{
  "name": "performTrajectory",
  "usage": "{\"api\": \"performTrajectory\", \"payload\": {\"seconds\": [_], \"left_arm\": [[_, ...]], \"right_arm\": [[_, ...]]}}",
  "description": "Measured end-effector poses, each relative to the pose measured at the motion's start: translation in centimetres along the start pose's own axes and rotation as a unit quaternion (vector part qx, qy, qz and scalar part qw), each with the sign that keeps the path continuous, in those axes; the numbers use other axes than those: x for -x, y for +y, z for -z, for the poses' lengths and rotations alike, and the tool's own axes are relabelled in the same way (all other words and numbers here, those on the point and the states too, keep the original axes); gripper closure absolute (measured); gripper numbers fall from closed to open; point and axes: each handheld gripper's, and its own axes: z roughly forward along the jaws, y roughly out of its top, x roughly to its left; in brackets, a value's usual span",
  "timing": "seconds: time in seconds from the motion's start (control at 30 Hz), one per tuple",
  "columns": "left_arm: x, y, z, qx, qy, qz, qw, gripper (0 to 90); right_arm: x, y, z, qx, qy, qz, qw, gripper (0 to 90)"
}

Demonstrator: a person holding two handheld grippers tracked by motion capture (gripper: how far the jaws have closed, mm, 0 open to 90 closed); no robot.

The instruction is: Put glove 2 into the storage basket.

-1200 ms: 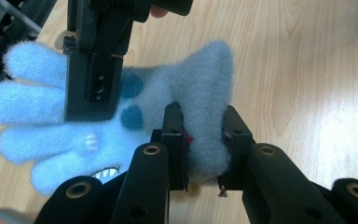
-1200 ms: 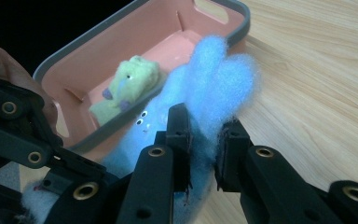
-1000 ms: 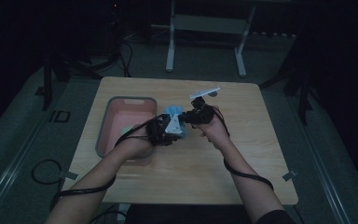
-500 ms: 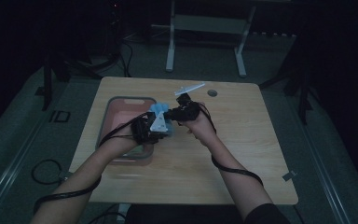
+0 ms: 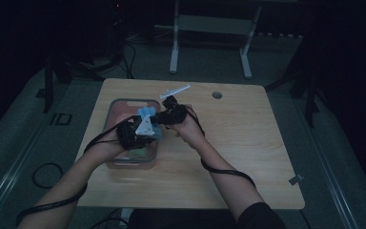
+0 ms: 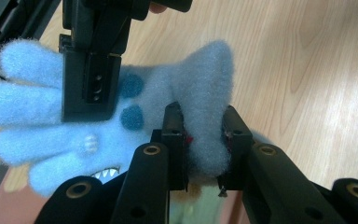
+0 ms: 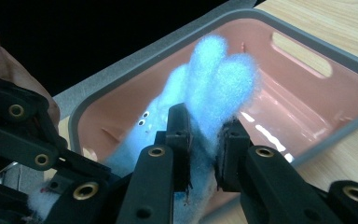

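Note:
A light blue plush toy (image 5: 147,114) with dark blue spots and small white teeth hangs between my two grippers, above the right side of a pink tub (image 5: 132,100) with a grey rim. In the left gripper view, my left gripper (image 6: 200,116) is shut on a thick lobe of the plush toy (image 6: 200,88). My right gripper (image 7: 205,123) is shut on the rounded finger-like lobes of the plush toy (image 7: 216,79), with the tub (image 7: 307,32) beyond them. In the high view the left gripper (image 5: 145,130) comes in from the lower left and the right gripper (image 5: 161,117) from the right.
A white strip (image 5: 175,90) lies on the wooden table (image 5: 248,143) behind the grippers, and a round cable hole (image 5: 217,95) sits farther right. Cables trail from both grippers along the forearms. A metal stand (image 5: 209,24) is on the floor beyond the table.
Both hands have carried the plush toy leftward across the table, from the middle to above the tub's right side. Both grips stay as they were.

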Motion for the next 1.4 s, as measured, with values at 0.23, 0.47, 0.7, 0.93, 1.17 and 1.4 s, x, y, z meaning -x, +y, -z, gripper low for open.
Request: {"api": "performTrajectory", "payload": {"seconds": [0.23,0.47,0.7,0.93,1.17,1.4], "left_arm": [[-0.3,-1.7,0.7,-0.005,0.0,0.009,1.0,76.7],[-0.6,-3.0,1.2,-0.009,0.002,0.021,0.9997,76.7],[-0.8,-4.2,0.7,-0.016,-0.002,0.027,0.9995,76.7],[-0.6,-5.1,-0.8,-0.027,-0.019,0.037,0.9988,76.6],[-0.3,-5.9,-1.8,-0.036,-0.029,0.043,0.998,76.6],[-0.4,-6.4,-2.6,-0.037,-0.04,0.055,0.997,76.5]], "right_arm": [[-0.8,0.5,-1.8,0.0,0.008,0.004,1.0,78.5],[-1.6,1.3,-3.4,-0.009,0.012,0.012,0.9998,78.4],[-1.3,0.8,-4.6,-0.011,0.012,0.007,0.9998,78.4],[-0.7,-0.4,-6.1,-0.027,0.008,0.002,0.9996,78.3],[-0.1,-1.6,-7.3,-0.043,0.006,-0.004,0.9991,78.0],[-0.6,-1.4,-7.6,-0.059,-0.013,0.02,0.998,76.1]]}}
